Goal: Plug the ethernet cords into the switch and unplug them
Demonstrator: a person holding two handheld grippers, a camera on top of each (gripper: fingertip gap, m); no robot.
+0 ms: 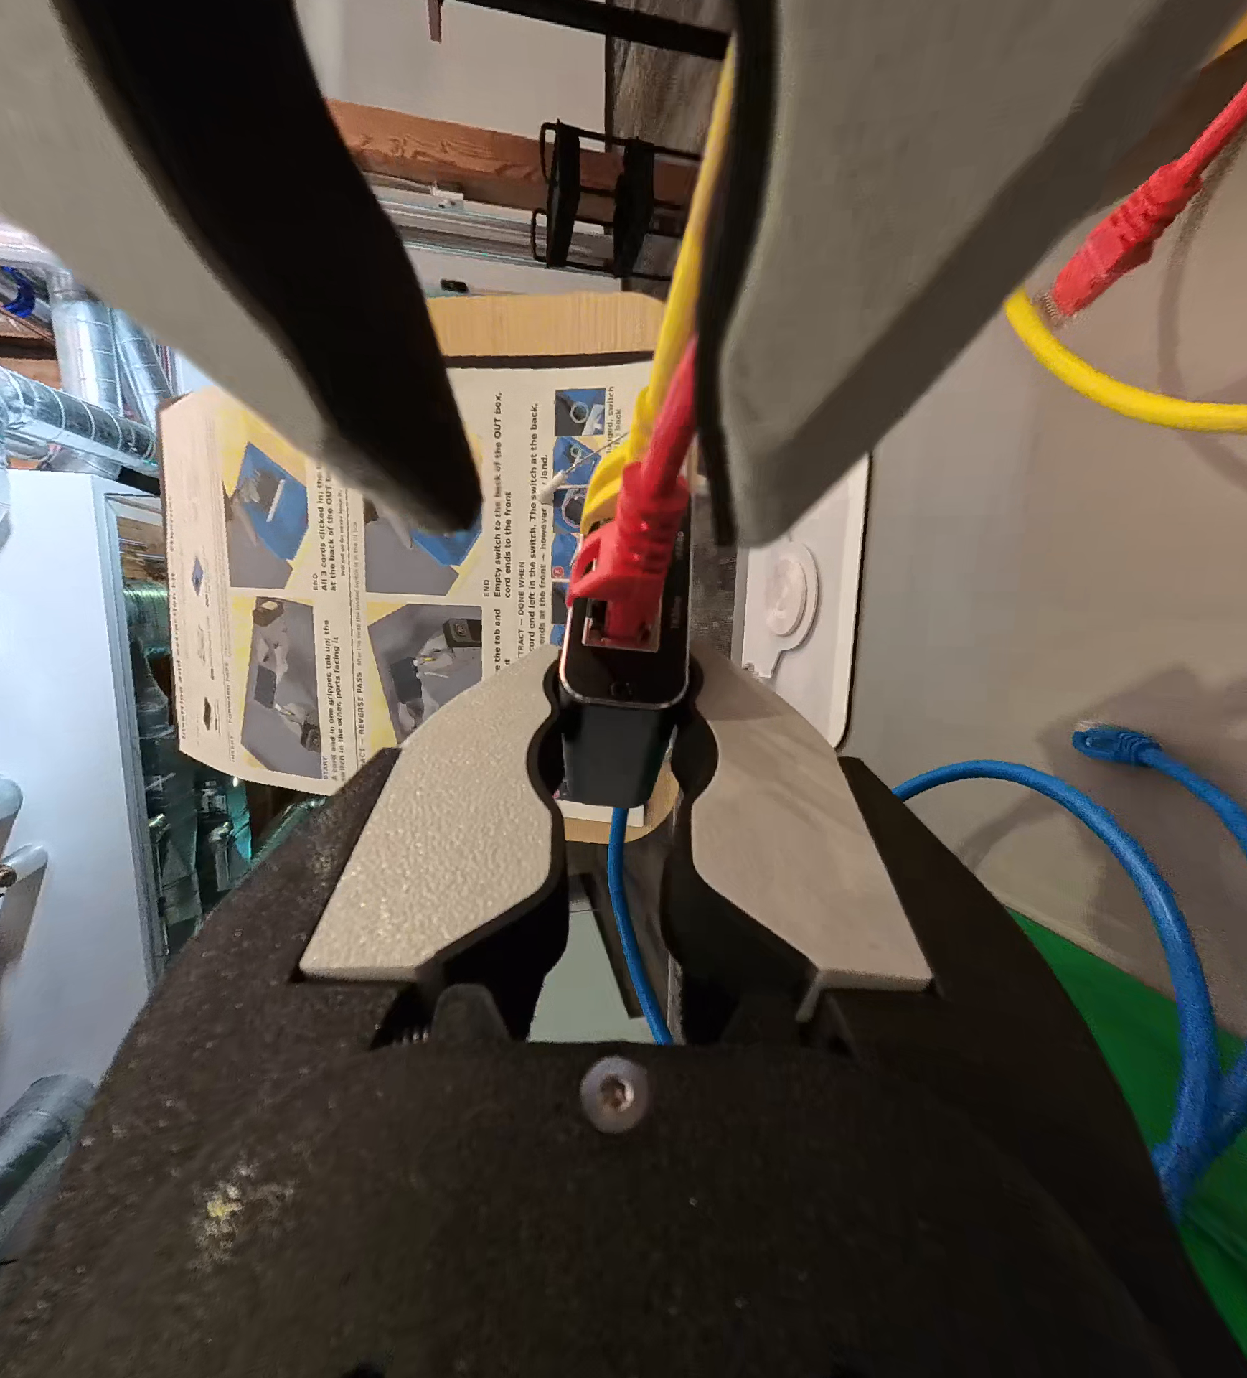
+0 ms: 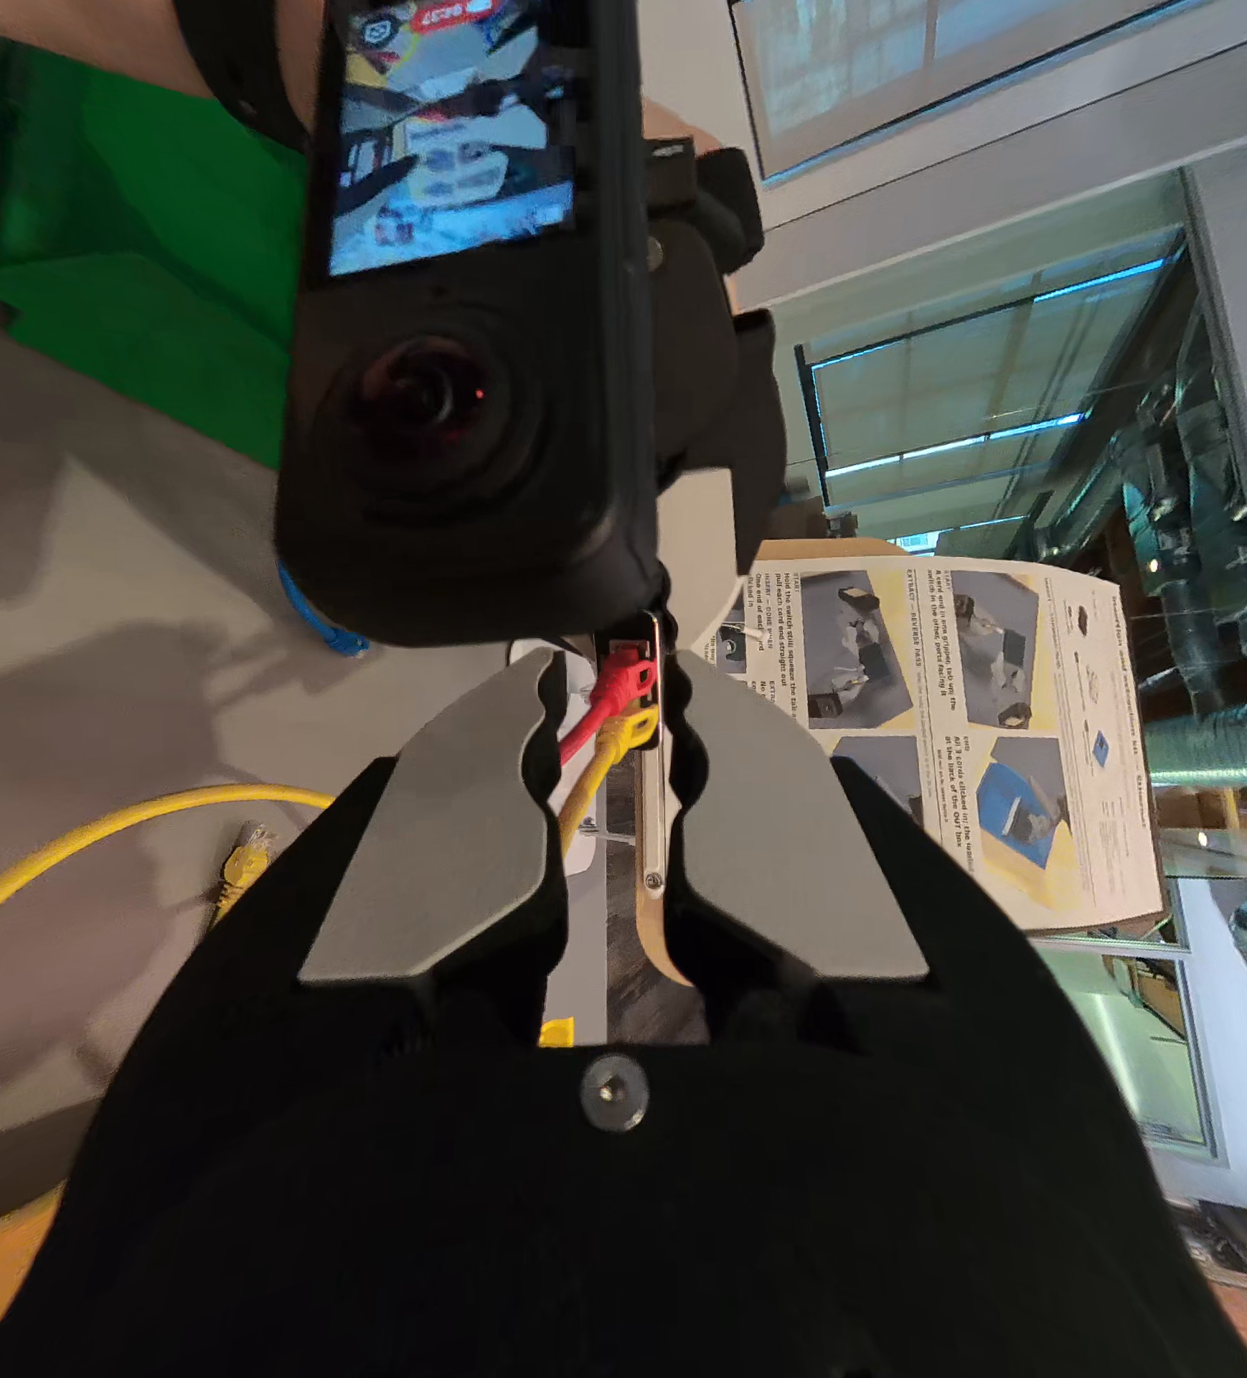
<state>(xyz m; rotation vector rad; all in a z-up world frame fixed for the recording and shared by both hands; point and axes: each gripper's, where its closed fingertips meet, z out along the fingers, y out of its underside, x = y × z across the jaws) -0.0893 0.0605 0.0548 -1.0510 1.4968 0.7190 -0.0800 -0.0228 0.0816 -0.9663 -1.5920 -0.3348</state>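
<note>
My left gripper (image 1: pixel 624 671) is shut on the small black switch (image 1: pixel 609 746) and holds it up, ports facing the right gripper. A red plug (image 1: pixel 632 567) sits in a port, with a yellow plug (image 1: pixel 605 485) in the port beyond it. My right gripper (image 2: pixel 613 671) is open, and its fingers (image 2: pixel 456 783) straddle the red cord (image 2: pixel 576 738) and the yellow cord (image 2: pixel 591 783) just short of the switch (image 2: pixel 652 671), without pinching them. A blue cord (image 1: pixel 1202 895) lies loose on the grey table.
The cords' free ends lie on the table: a red plug (image 1: pixel 1120 238), a yellow plug (image 2: pixel 244 865) and a blue plug (image 1: pixel 1112 746). A printed instruction sheet (image 2: pixel 941 731) stands behind. A green cloth (image 1: pixel 1239 1193) lies at the table's edge. A white tray (image 1: pixel 807 596) lies beyond the switch. Across from one pair of fingers to the other is roughly 9 cm.
</note>
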